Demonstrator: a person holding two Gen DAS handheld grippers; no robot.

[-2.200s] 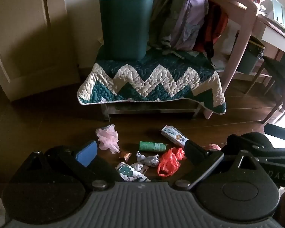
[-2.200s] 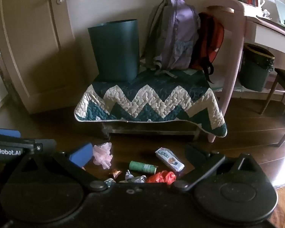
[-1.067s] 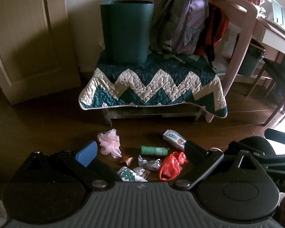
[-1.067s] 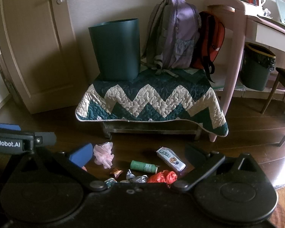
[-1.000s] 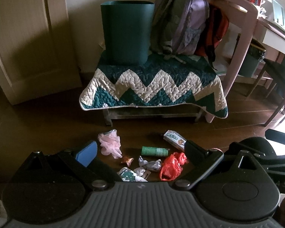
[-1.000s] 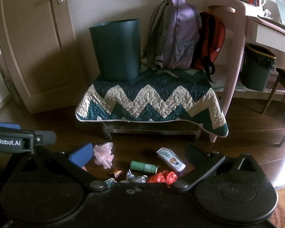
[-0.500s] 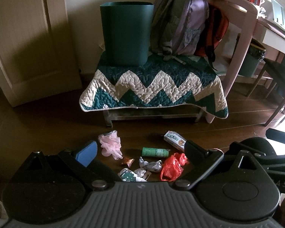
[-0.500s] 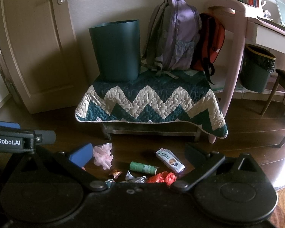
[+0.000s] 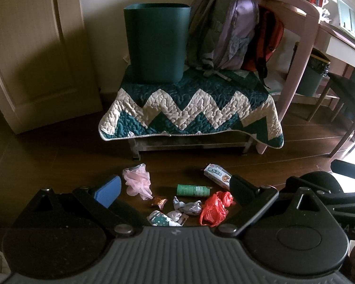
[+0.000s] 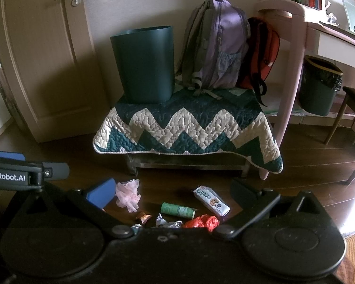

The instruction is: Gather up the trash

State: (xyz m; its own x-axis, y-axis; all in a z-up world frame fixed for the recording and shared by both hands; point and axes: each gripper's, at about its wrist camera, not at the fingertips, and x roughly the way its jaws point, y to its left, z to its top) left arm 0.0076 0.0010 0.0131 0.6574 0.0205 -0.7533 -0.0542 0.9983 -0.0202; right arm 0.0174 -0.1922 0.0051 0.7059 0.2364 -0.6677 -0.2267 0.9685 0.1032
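Trash lies on the dark wood floor: a pink mesh puff [image 9: 137, 184], a green tube [image 9: 193, 190], a white biscuit pack [image 9: 217, 175], a red plastic bag [image 9: 215, 208], silver wrappers [image 9: 186, 207], a small brown wrapper [image 9: 159, 201] and a green-white packet [image 9: 160, 218]. A dark green bin [image 9: 157, 41] stands on the quilted bench [image 9: 189, 108]. My left gripper [image 9: 175, 187] is open and empty above the trash. My right gripper [image 10: 172, 191] is open and empty, with the puff [image 10: 127, 195], tube [image 10: 177, 210] and biscuit pack [image 10: 210, 200] between its fingers.
A purple backpack [image 9: 224, 23] and an orange one [image 9: 267, 40] lean on the bench behind the bin. A pink desk leg [image 9: 293, 71] and a lined bin [image 10: 319, 87] stand at the right. A door [image 10: 42, 59] is at the left.
Both grippers have drifted slightly back and up, so the bench and trash sit a little lower and farther in view. Both stay open and empty.
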